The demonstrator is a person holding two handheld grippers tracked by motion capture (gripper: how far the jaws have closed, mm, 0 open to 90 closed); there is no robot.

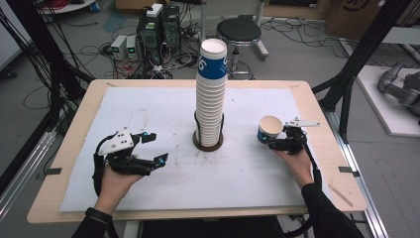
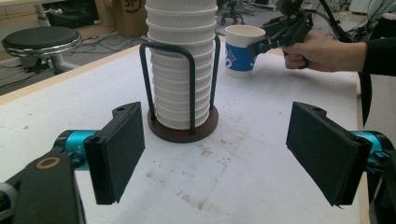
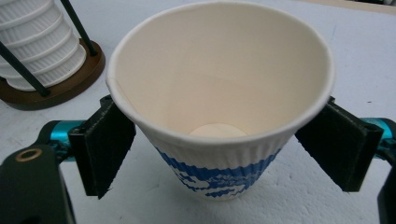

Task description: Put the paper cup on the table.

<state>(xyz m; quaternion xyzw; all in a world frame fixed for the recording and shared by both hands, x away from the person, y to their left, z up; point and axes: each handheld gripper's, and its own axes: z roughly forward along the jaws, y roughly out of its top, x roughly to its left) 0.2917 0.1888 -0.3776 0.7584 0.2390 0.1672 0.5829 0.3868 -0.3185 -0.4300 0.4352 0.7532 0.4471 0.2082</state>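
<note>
1. The cup [image 3: 219,116] stands upright on the table [image 1: 148,106], right of the stack [image 1: 210,99], between the right gripper's [image 3: 219,154] jaws.
2. These jaws seem just parted from its wall, though contact is hard to judge.
3. The left gripper [image 2: 224,154] is held agape and empty, well apart from the cup.
4. The stack's holder [image 2: 184,126] stands between the two grippers.

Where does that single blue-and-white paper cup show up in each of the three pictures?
High view: the single cup stands right of centre on the white mat, at the right gripper.
Left gripper view: upper middle, right of the stack, at about.
Right gripper view: centre, seen from above, between the black jaws.
Shared landmark: the tall cup stack in its wire holder.
</note>
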